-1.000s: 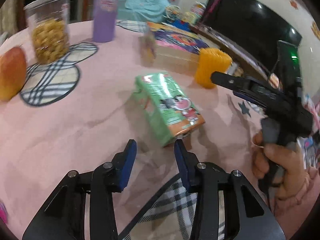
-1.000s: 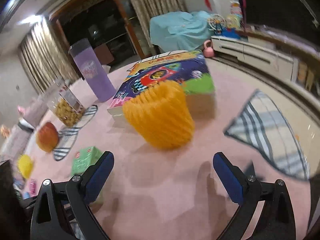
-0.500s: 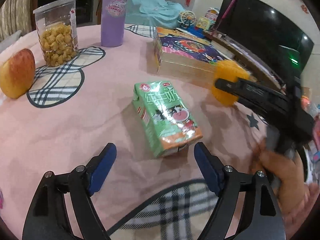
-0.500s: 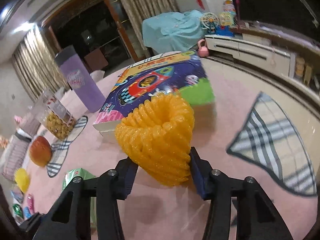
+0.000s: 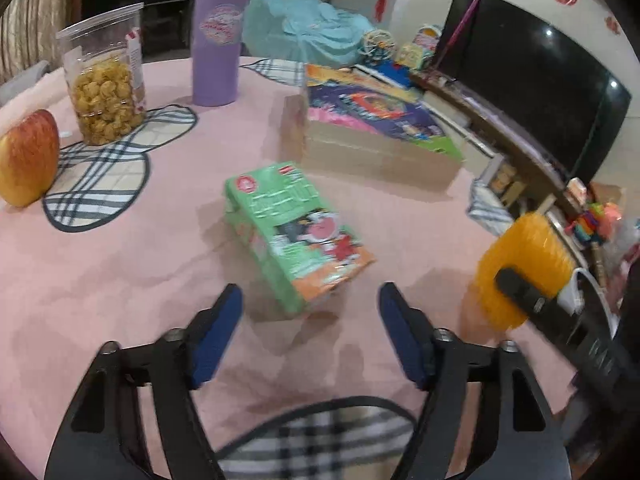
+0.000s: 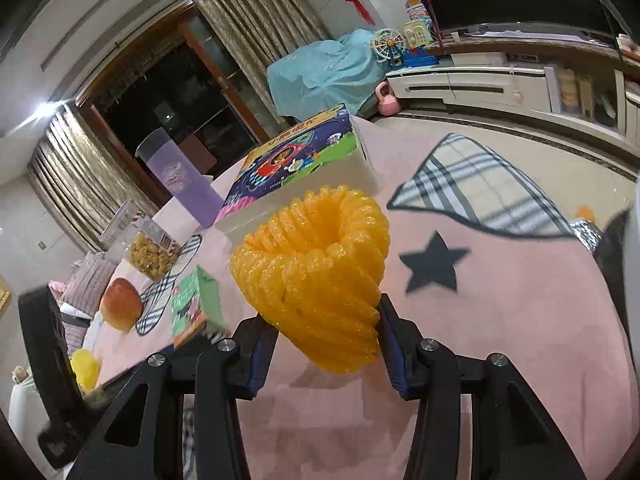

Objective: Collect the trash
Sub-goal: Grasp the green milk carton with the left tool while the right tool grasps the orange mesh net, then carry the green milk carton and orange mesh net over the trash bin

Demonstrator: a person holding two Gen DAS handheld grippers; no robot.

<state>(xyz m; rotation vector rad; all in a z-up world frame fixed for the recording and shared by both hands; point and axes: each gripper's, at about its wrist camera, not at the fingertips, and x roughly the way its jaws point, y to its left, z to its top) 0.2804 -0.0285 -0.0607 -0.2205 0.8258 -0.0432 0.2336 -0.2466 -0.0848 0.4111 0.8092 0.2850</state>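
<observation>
pink cloth with checked patches covers the bench (image 5: 120, 264) we work at. our right gripper (image 6: 326, 346) has its fingers (image 6: 262, 350) pressed on both sides of the orange foam fruit net (image 6: 316, 276), which we hold clear of the cloth, its open mouth pointing away from us. our left gripper (image 5: 310, 332) stands wide open, its fingers (image 5: 218, 330) apart on either side of the near end of the green milk carton (image 5: 298, 232), which lies on its side just ahead of the tips, untouched. those jaws have just been opening.

Pink table (image 5: 100, 280) – green carton (image 5: 296, 232), apple (image 5: 28, 158), jar (image 5: 104, 80), box (image 5: 376, 128).
</observation>
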